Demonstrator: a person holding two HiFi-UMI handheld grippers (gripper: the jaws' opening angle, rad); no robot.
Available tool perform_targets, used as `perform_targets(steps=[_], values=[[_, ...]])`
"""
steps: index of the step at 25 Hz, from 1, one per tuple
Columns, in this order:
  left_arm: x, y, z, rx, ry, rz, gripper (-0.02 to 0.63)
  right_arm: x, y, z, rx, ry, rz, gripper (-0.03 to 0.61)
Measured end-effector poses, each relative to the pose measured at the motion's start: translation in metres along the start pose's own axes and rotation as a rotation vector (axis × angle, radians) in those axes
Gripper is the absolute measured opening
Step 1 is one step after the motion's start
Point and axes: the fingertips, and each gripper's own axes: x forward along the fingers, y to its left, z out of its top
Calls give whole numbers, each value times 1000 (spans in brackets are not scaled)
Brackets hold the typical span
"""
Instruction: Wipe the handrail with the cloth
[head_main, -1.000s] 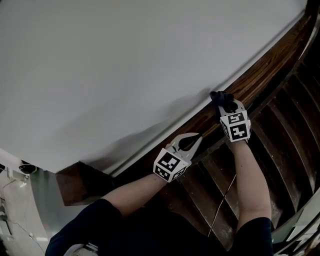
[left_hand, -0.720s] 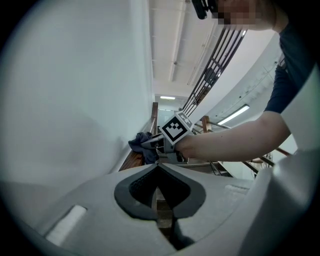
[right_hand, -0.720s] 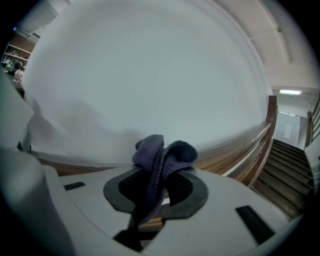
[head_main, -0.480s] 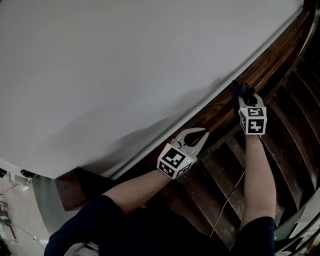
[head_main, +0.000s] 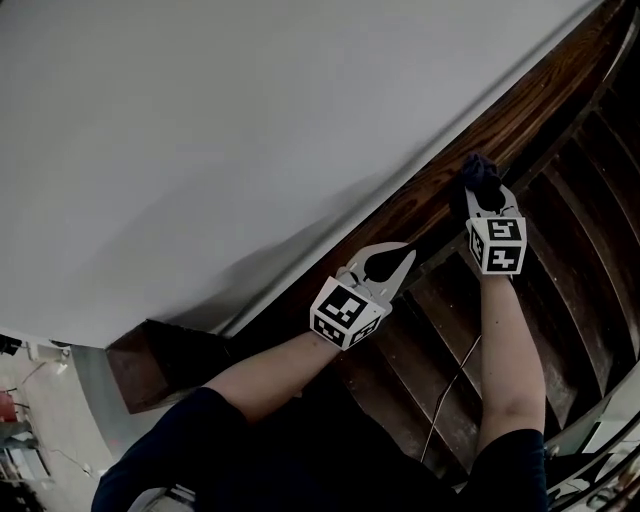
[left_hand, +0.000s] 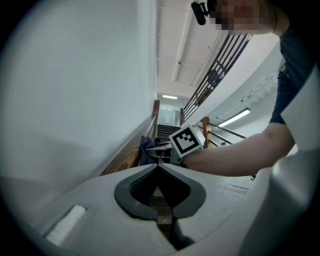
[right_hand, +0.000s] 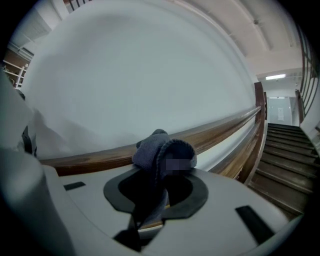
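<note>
You are working mid-wipe, by my judgement: your right gripper (head_main: 484, 200) is clamping the cloth (head_main: 478, 172) against the handrail (head_main: 520, 120), your left gripper (head_main: 398, 262) is idling closed on nothing just beside the handrail, and the next stroke is calling for steady pressure along the handrail.

Left gripper (head_main: 403, 258) jaws together, empty, right gripper (head_main: 484, 197) ahead, arm outstretched, clamped on cloth (head_main: 478, 170)

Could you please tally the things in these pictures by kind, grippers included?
White handheld grippers: 2 (left gripper, right gripper)
Dark blue cloth: 1
Brown wooden handrail: 1
Total: 4
</note>
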Motion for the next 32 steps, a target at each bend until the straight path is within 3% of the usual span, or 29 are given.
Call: perform_targets(steps=[17,24,32], values=[[-70,7,-71,-70,72,98,5,-27,156,-53,-7,49,238,92],[-116,8,-113,-97,135,166,5,-42,231,-74,-34,80,373,92],[-165,14,-133,-120,154,264,5,-62,314,-96,-21,114,527,92]])
